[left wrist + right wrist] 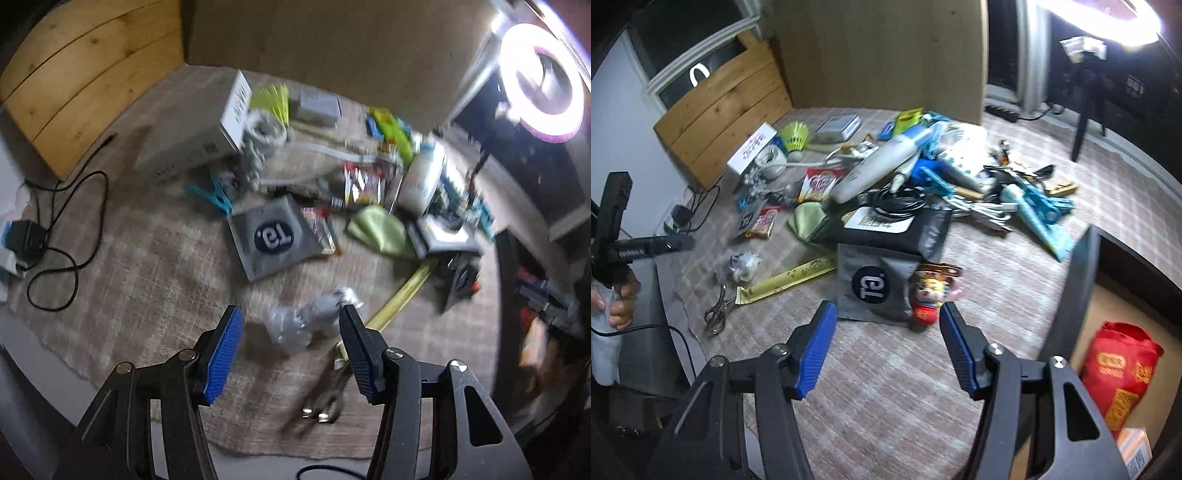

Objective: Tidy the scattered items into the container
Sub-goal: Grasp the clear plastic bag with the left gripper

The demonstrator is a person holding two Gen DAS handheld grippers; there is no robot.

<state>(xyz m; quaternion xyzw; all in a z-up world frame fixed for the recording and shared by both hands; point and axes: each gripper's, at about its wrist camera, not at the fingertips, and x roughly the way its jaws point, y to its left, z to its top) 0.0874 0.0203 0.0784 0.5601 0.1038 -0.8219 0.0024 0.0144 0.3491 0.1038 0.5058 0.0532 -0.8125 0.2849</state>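
Note:
Scattered items cover a beige cloth [886, 387]. My left gripper [291, 332] is open above a crumpled clear plastic bag [306, 321]; its pads are apart from the bag. Scissors [321, 395] and a yellow strip [402, 295] lie close by. My right gripper [886, 314] is open, just short of a grey pouch [875, 284] with a round dark logo. A small toy figure [929, 295] leans on that pouch. The dark-walled container [1086, 258] stands at the right and holds a red packet [1119, 373].
A heap of packets, a white bottle [879, 166], blue clips [1038, 214] and a coiled cable [897, 199] fills the back. A white box [192, 151] and wooden board [85, 85] stand at the left. A hand [624, 299] grips a black handle. A ring light [543, 77] glares.

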